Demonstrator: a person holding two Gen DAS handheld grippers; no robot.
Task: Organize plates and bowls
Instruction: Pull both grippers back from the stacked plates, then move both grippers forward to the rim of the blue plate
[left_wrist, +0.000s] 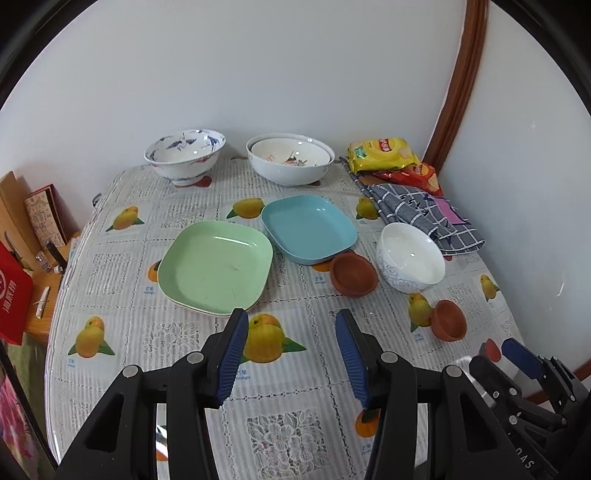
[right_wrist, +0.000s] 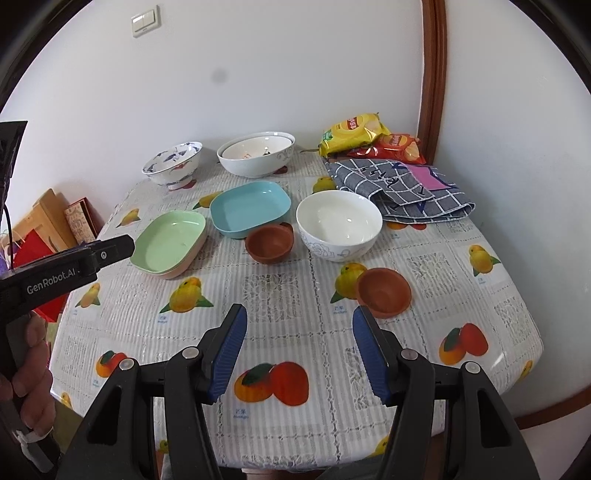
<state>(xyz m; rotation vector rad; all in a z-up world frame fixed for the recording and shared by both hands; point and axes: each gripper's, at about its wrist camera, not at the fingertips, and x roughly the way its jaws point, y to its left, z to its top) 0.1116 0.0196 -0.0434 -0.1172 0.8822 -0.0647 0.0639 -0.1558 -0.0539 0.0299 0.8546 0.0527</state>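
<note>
Left wrist view: square green plate (left_wrist: 215, 266), glossy, lightly scratched.

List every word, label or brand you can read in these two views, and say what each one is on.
"GenRobot.AI": on the left gripper's black body.
"mango", under small unread characters: captions below the fruit prints on the tablecloth.
Yellow chip bag and red chip bag: logos too blurred to read.
Red bag: white characters, unreadable.
Checked cloth: dark characters, illegible.
</note>
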